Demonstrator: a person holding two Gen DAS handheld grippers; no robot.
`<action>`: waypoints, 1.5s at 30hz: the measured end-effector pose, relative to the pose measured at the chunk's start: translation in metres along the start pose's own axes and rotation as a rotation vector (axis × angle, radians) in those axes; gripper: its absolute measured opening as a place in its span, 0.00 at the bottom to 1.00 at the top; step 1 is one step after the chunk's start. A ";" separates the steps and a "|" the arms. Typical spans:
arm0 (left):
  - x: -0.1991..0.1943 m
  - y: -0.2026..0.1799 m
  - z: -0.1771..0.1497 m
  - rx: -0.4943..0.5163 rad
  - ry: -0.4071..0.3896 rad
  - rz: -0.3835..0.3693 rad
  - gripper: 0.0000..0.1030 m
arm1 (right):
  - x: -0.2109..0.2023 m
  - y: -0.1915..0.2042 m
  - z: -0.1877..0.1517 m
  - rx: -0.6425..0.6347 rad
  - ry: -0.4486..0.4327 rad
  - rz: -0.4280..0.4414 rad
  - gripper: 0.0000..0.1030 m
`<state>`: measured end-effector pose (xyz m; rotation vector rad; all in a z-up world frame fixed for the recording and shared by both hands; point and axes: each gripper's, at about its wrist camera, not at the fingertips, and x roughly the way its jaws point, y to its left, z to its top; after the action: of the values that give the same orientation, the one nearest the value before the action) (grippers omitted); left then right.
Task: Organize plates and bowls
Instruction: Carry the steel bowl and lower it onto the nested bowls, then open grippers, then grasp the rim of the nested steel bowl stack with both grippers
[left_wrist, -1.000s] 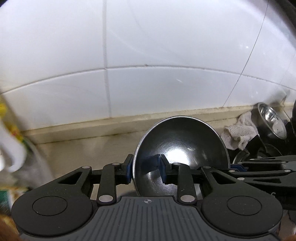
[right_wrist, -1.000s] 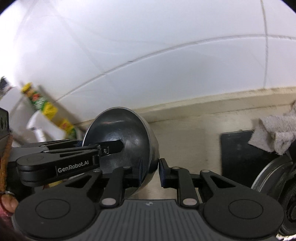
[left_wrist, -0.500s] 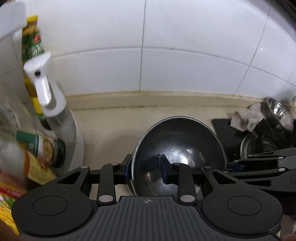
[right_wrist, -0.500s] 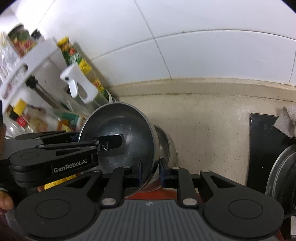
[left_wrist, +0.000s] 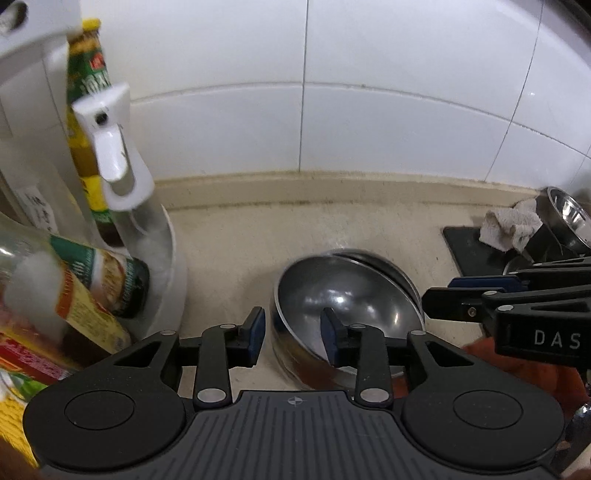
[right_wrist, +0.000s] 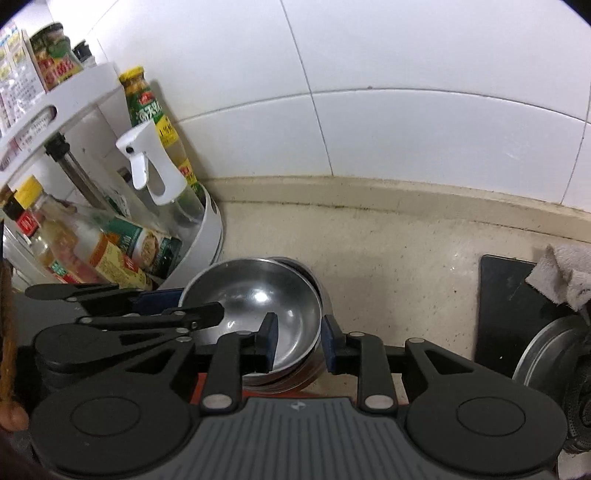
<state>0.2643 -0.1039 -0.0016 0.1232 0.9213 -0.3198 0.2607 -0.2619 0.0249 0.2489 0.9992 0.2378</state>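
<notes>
A steel bowl (left_wrist: 347, 295) (right_wrist: 255, 295) sits nested on top of a stack of steel bowls (left_wrist: 400, 275) (right_wrist: 314, 277) on the beige counter. My left gripper (left_wrist: 293, 338) straddles its left rim with its jaws opening; there is a gap between the pads and the rim. My right gripper (right_wrist: 299, 343) straddles the right rim, its jaws opening too, the pads no longer pinching. Each gripper shows in the other's view: the right gripper (left_wrist: 439, 295) beside the bowl's right edge, the left gripper (right_wrist: 201, 303) over its left edge.
A white turntable rack (right_wrist: 214, 225) crowded with sauce bottles and a white spray bottle (left_wrist: 118, 173) stands just left of the bowls. To the right lie a black mat (right_wrist: 506, 295), a grey rag (left_wrist: 509, 225), more steel dishes (left_wrist: 565, 218) and a steel plate (right_wrist: 543, 350). Tiled wall behind.
The bowl, held tilted in both grippers a second ago, went left and down onto the stack beside the rack. Both pairs of jaws have since parted from its rim.
</notes>
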 end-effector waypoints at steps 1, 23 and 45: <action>-0.002 -0.001 0.000 0.005 -0.009 0.004 0.44 | -0.002 -0.001 0.000 0.001 -0.006 0.004 0.22; -0.028 -0.012 -0.018 -0.002 -0.046 0.005 0.56 | -0.020 0.010 -0.019 -0.040 -0.027 0.098 0.29; -0.042 -0.025 -0.053 0.028 -0.055 0.022 0.70 | -0.031 0.001 -0.041 -0.031 -0.022 0.096 0.35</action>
<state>0.1918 -0.1056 0.0009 0.1490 0.8611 -0.3146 0.2096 -0.2666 0.0288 0.2709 0.9619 0.3367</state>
